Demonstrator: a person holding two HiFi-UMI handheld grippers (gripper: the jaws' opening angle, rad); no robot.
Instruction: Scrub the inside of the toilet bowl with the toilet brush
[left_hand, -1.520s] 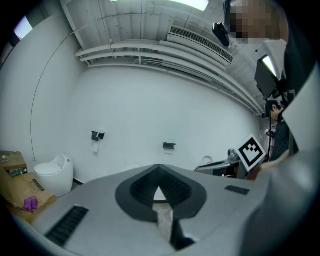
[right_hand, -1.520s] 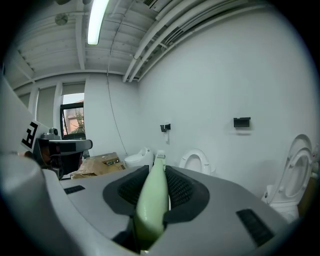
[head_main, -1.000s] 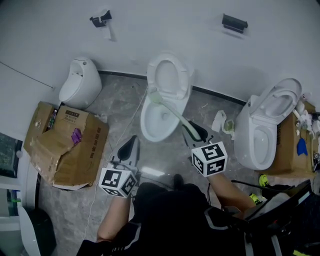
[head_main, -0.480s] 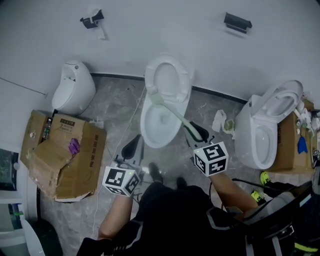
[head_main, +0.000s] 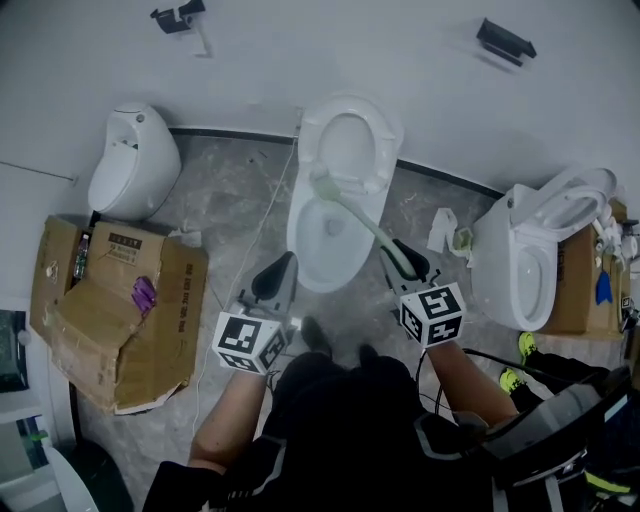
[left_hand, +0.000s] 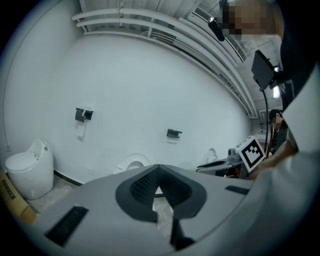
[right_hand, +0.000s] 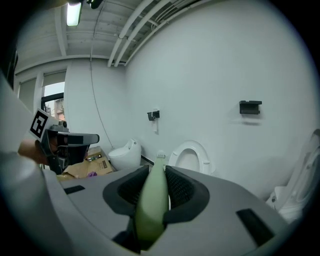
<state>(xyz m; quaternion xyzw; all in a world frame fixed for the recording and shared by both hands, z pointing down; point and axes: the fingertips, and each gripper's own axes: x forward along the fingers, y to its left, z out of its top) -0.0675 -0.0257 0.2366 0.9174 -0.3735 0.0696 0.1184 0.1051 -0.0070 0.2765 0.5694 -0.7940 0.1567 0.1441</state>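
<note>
Most scrubbing seems left: your right gripper (head_main: 405, 263) clamps the toilet brush (head_main: 358, 220) over the toilet bowl (head_main: 297, 243), left gripper (head_main: 277, 277) closed empty.

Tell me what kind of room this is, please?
Probably a washroom, perhaps unfinished or set up for practice. A toilet and a second toilet stand by a bare white wall. A urinal-like fixture sits further left, and a torn cardboard box lies on the floor.
</note>
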